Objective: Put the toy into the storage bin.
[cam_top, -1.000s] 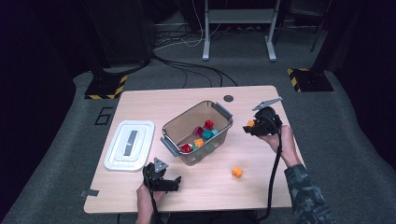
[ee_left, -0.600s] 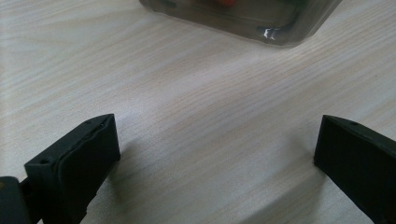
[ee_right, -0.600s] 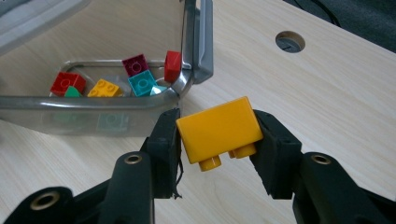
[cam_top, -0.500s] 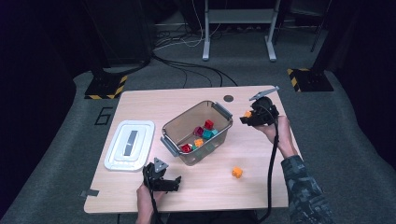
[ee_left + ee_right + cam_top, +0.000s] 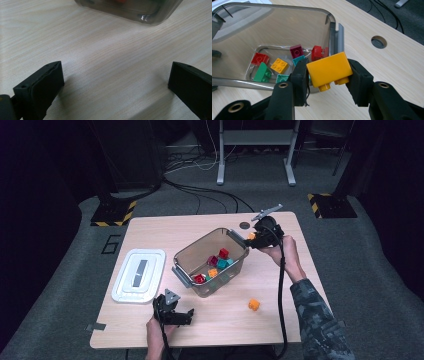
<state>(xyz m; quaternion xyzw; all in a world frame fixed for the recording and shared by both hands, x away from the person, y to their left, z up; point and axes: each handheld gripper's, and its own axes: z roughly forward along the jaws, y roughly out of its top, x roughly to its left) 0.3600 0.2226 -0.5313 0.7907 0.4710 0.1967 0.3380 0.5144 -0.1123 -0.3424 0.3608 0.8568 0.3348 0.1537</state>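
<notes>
My right gripper (image 5: pixel 327 72) (image 5: pixel 251 237) is shut on a yellow-orange brick (image 5: pixel 329 68) (image 5: pixel 250 236), held in the air just beside the right end of the clear plastic bin (image 5: pixel 189 258) (image 5: pixel 287 22). Several bricks lie on the bin's floor: red (image 5: pixel 260 59), yellow (image 5: pixel 279 65), green (image 5: pixel 262 72), maroon (image 5: pixel 297 51) and teal. Another orange brick (image 5: pixel 254 304) lies on the table in front of the bin. My left gripper (image 5: pixel 176 314) (image 5: pixel 116 82) stands open low over the table's near edge, nothing between its jaws, with the bin's base (image 5: pixel 135 10) ahead.
The bin's white lid (image 5: pixel 139 274) lies flat at the table's left. A round cable hole (image 5: pixel 244 225) (image 5: pixel 378 41) sits in the tabletop behind the bin. Cables and a metal stand are on the floor beyond the table.
My right gripper has carried the yellow-orange brick up and leftward, from the table's right side to the bin's right end. The left gripper has stayed where it was.
</notes>
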